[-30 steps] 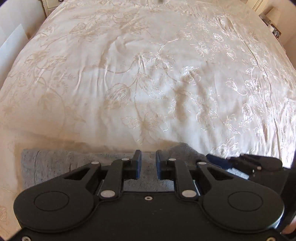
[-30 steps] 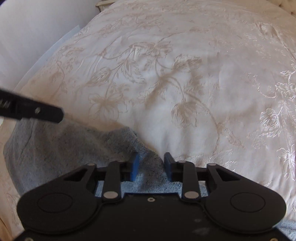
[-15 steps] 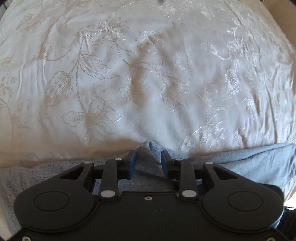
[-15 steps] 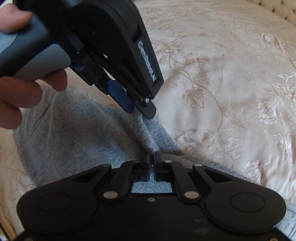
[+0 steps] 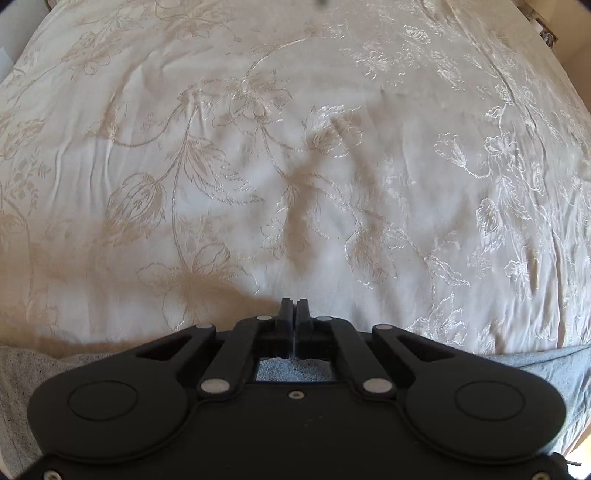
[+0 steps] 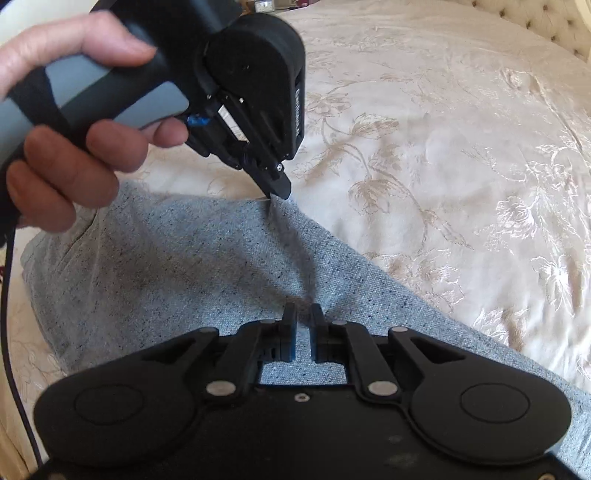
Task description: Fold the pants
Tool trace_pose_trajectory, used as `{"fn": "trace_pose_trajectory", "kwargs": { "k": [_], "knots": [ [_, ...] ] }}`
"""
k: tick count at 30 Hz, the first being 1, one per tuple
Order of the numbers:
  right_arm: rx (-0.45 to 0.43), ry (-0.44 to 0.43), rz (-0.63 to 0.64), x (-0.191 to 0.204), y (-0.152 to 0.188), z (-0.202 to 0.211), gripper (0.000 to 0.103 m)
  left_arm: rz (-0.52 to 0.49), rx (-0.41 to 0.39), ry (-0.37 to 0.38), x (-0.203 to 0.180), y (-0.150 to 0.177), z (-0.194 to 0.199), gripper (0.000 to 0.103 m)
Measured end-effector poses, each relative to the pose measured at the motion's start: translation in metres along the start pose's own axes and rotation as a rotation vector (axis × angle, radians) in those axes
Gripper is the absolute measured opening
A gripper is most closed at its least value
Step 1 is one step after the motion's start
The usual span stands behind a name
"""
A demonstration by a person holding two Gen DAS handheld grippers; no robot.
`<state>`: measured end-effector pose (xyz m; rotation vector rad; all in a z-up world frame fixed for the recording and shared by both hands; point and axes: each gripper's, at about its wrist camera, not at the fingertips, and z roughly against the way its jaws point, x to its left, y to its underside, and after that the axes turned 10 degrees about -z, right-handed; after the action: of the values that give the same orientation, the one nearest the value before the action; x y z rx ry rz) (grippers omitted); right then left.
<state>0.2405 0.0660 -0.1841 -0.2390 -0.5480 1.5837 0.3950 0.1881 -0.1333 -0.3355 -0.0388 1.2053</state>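
Note:
Grey speckled pants (image 6: pixel 177 266) lie on a cream floral bedspread (image 6: pixel 461 166). In the right wrist view my left gripper (image 6: pixel 275 190) is shut and pinches the far edge of the pants, with the cloth pulled taut toward me. My right gripper (image 6: pixel 303 314) has its jaws a narrow gap apart around a raised ridge of the pants. In the left wrist view my left gripper (image 5: pixel 294 304) is shut, with grey cloth (image 5: pixel 293 371) showing under it and at both lower corners.
The bedspread (image 5: pixel 295 166) fills the area ahead in both views. A tufted headboard (image 6: pixel 535 18) stands at the far right. A dark cable (image 6: pixel 7 314) runs down the left edge. A hand (image 6: pixel 66 147) holds the left gripper's handle.
My left gripper has closed on the pants edge and lifted it. My right gripper's jaws have parted slightly from near shut. More pants cloth now spreads flat between the two grippers.

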Motion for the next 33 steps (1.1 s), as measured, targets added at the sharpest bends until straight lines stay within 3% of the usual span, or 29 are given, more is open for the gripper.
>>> {"fn": "trace_pose_trajectory", "kwargs": {
  "k": [1,3,5,7,12,14,19,22,24,27,29,31,33],
  "knots": [
    [-0.020,-0.003,-0.010,-0.003,-0.002,0.004,0.012,-0.007,-0.023,-0.004,-0.002,-0.003,0.003,0.001],
    [-0.066,-0.007,-0.017,-0.006,-0.007,0.010,0.026,-0.018,-0.041,-0.024,-0.004,-0.010,0.003,0.000],
    [-0.120,0.010,-0.035,-0.014,-0.015,0.014,0.032,-0.042,-0.053,-0.051,-0.005,-0.014,0.003,0.000],
    [-0.145,-0.004,-0.091,-0.025,-0.026,0.013,0.041,-0.045,-0.037,-0.050,-0.001,-0.020,-0.002,0.000],
    [-0.042,-0.116,-0.103,-0.038,-0.056,-0.011,0.043,0.038,-0.070,-0.036,0.023,-0.010,0.018,0.004],
    [-0.019,-0.140,-0.056,-0.034,-0.066,-0.020,0.043,0.061,-0.083,-0.071,0.035,0.006,0.029,0.010],
    [0.056,-0.177,0.060,-0.011,-0.076,-0.044,0.043,0.129,-0.094,-0.159,0.071,0.063,0.054,0.011],
    [0.120,-0.190,0.076,0.001,-0.078,-0.065,0.040,0.140,-0.080,-0.163,0.087,0.098,0.061,0.011],
    [0.149,-0.220,0.102,0.009,-0.072,-0.070,0.004,0.153,-0.043,-0.178,0.093,0.118,0.058,0.011],
    [0.112,-0.192,0.193,0.025,-0.061,-0.057,0.002,0.191,0.020,-0.179,0.101,0.149,0.044,0.016],
    [0.039,-0.103,0.104,0.017,-0.074,-0.059,0.001,0.144,0.039,-0.200,0.099,0.162,0.036,0.016],
    [0.100,-0.093,-0.077,-0.001,-0.089,-0.082,0.000,0.090,0.022,-0.217,0.093,0.168,0.035,0.016],
    [0.108,-0.054,-0.032,0.008,-0.088,-0.092,0.002,0.058,0.023,-0.225,0.090,0.167,0.037,0.016]
  ]
}}
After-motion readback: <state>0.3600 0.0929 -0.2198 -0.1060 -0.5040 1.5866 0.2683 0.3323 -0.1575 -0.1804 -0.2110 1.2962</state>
